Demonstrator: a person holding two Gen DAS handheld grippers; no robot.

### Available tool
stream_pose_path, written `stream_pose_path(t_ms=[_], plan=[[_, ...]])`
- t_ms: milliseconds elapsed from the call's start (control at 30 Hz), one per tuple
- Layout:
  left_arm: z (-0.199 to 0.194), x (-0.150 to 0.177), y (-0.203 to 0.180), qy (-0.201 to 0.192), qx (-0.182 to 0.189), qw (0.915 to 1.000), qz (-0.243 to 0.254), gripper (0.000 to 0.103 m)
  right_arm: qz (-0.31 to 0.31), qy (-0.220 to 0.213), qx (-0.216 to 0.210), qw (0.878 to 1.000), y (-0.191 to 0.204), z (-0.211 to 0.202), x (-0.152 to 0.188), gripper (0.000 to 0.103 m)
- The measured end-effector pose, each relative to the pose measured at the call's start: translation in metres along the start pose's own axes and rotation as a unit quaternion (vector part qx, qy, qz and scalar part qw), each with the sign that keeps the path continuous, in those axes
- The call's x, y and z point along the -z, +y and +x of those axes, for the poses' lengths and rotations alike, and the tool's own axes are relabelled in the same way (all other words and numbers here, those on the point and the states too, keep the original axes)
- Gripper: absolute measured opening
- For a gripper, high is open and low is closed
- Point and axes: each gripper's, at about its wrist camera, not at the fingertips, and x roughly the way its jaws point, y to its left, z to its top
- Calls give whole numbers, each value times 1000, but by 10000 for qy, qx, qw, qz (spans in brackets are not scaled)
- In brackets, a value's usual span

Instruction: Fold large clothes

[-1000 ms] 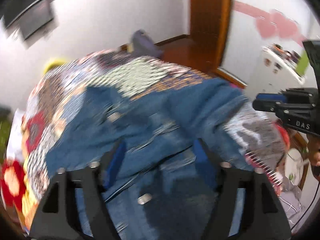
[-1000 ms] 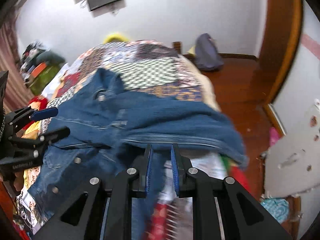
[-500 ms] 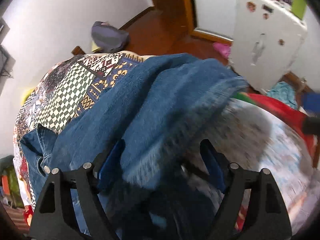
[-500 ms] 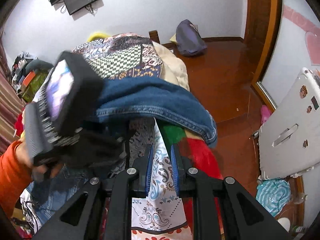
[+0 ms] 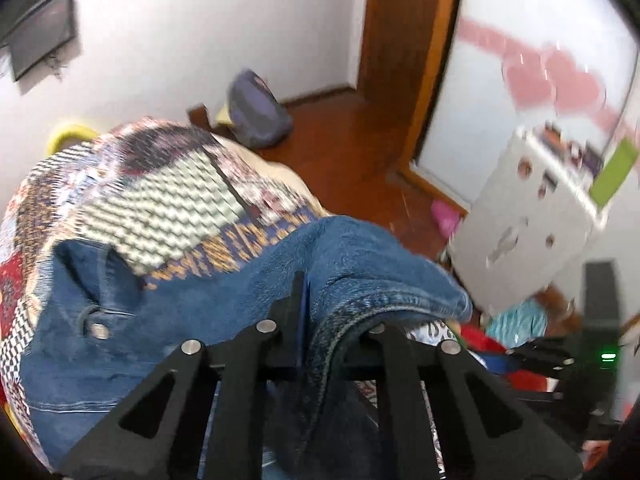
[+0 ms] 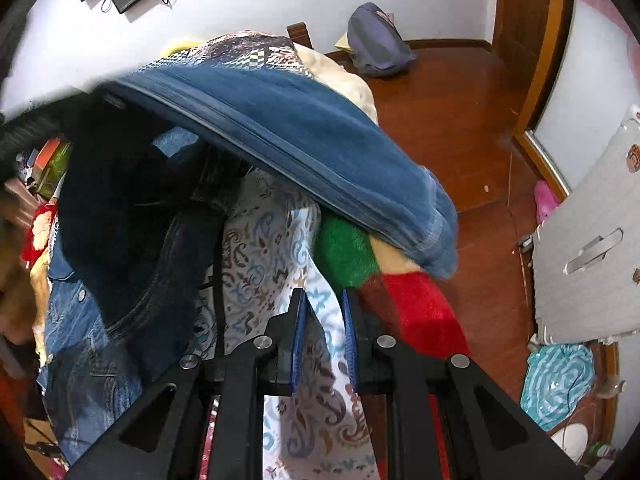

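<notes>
A blue denim jacket [image 5: 168,320] lies on the patchwork bedspread [image 5: 152,196]. My left gripper [image 5: 316,308] is shut on the jacket's hem edge, with denim draped over its right finger. In the right wrist view the jacket [image 6: 304,132] is lifted in a fold above the bed, with its dark underside and buttoned front [image 6: 84,340] at the left. My right gripper [image 6: 323,320] has its blue pads nearly together with nothing between them, over a paisley sheet [image 6: 272,256].
A red, green and cream blanket [image 6: 380,280] lies under the jacket's corner. A grey backpack [image 6: 376,42] sits on the wooden floor by the wall. A white cabinet [image 6: 592,248] stands at the right, with a teal cloth [image 6: 560,380] below it.
My left gripper has closed on the jacket's hem and lifted it. My right gripper stays shut and empty, and the jacket's fold has risen higher above it.
</notes>
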Motion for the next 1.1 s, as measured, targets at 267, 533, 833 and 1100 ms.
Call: stream_pose_path(t_ms=[267,533,833,1100], plan=[[-34,41,92,234,-381,9968,-668,12,28,-26,146,9999,5,-1,-4,14],[3,123,128,1636,-600,9833,-532,24,-105,-120,57,9999,26,-12,-11,14],[-34,92,78,1296,-383,9907,147,47,-354,-407,-40,9985,50,-39,-15,14],[-29,49,18,830,156,9953,482,80,-366,-808,-214,9958,52,-74,-16,14]])
